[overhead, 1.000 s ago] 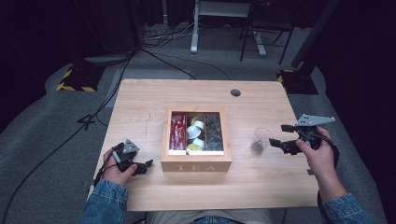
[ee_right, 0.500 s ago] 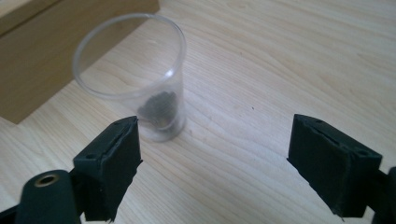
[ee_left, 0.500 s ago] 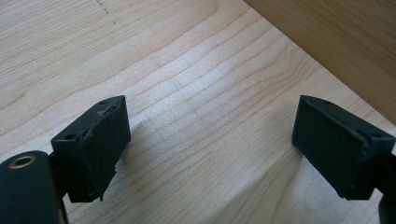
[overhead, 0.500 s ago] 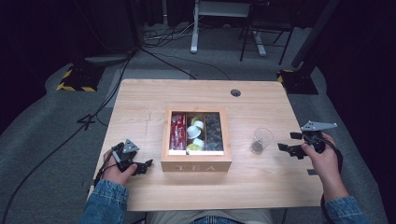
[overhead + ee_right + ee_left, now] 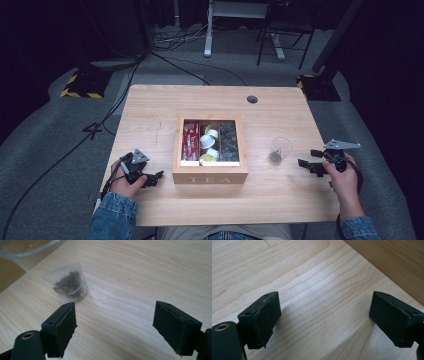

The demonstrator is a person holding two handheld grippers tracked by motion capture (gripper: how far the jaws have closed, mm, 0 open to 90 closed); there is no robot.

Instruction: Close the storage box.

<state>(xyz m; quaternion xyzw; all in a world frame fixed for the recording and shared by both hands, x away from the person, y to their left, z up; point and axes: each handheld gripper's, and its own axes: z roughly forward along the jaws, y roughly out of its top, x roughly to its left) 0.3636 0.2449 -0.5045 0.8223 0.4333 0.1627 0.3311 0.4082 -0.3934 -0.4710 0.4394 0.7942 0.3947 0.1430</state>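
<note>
A wooden tea box (image 5: 210,172), its front marked TEA, sits at the middle of the bench (image 5: 150,110), lid off or open, so its three compartments can be reached from above: red sachets (image 5: 190,141) in the left one, white and yellow capsules (image 5: 209,144) in the middle, dark pieces (image 5: 229,143) in the right. A clear plastic cup (image 5: 279,150) stands upright between the box and the bench's right edge, and the right gripper view shows a tea bag (image 5: 67,283) of dark leaves lying at its bottom. The right tongs (image 5: 311,163) hover near the right edge, just beside the cup, jaws wide apart and holding nothing; they point toward the cup, a stance that looks like rest. The left tongs (image 5: 150,178) lie low on the bench near the front-left corner, close beside the box's left wall, likewise wide open and empty, probably parked out of the way.
</note>
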